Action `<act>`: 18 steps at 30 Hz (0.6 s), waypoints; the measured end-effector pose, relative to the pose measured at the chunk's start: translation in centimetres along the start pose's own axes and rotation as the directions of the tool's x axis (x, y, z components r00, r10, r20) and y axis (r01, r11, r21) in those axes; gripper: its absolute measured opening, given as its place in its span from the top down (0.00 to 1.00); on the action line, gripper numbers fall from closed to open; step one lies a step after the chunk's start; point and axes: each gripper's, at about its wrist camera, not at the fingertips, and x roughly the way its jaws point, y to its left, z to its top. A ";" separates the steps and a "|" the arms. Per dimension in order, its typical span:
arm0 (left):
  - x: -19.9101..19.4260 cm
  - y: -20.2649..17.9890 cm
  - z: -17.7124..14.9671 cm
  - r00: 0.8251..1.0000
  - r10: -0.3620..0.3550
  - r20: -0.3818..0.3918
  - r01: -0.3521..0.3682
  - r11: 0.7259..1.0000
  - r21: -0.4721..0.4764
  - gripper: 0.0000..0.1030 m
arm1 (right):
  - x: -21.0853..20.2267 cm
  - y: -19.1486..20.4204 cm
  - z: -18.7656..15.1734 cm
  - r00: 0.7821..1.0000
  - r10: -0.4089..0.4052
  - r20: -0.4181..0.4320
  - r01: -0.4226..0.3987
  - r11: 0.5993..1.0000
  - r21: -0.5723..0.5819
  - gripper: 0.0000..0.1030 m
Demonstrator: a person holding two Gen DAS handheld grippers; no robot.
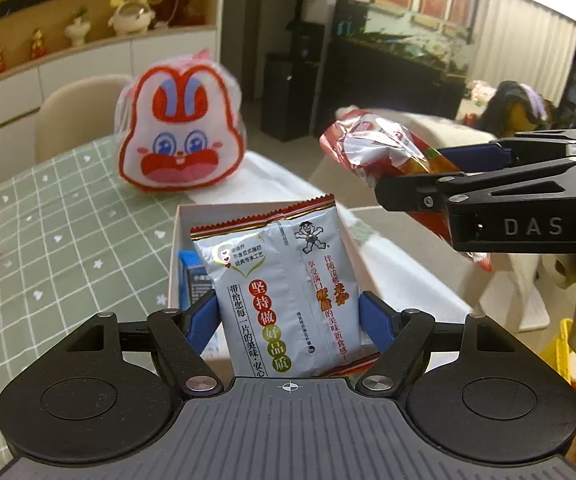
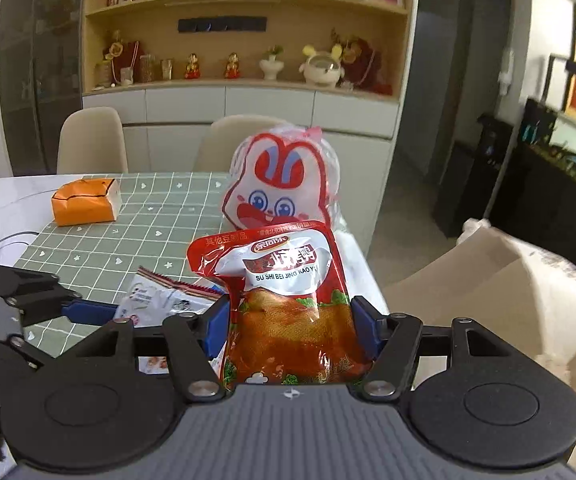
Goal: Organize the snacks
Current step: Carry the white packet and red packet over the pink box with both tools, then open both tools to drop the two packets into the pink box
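Silver-white snack packet (image 1: 284,300) is clamped in the left gripper (image 1: 288,316) above the white box (image 1: 176,248) at the table's right edge; red roast-duck pouch (image 2: 288,304) is clamped in the right gripper (image 2: 292,328), held off that edge. Each is best lowered flat into the box, one after the other. The rabbit bag (image 2: 282,188) behind should be left untouched.

The silver snack packet (image 1: 284,296) hides most of the white box (image 1: 180,220) behind it.
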 end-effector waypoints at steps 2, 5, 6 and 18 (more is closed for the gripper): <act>1.9 0.7 0.7 1.000 0.009 -0.018 -0.009 1.000 -0.014 0.22 | 2.5 -0.7 0.4 0.999 0.019 -0.031 -0.018 1.000 0.016 0.39; 5.3 2.1 1.5 1.000 0.000 -0.023 -0.001 0.999 -0.049 0.22 | 6.0 -1.6 0.7 0.996 0.047 -0.076 -0.044 0.998 0.040 0.39; 6.6 2.6 1.6 0.999 -0.002 -0.033 0.000 0.999 -0.054 0.22 | 7.1 -1.8 0.7 0.995 0.055 -0.089 -0.051 0.998 0.045 0.39; 11.7 3.5 0.4 0.995 0.061 -0.082 -0.059 0.998 0.030 0.21 | 18.9 -1.8 -0.6 0.929 0.221 -0.298 -0.193 0.974 0.121 0.35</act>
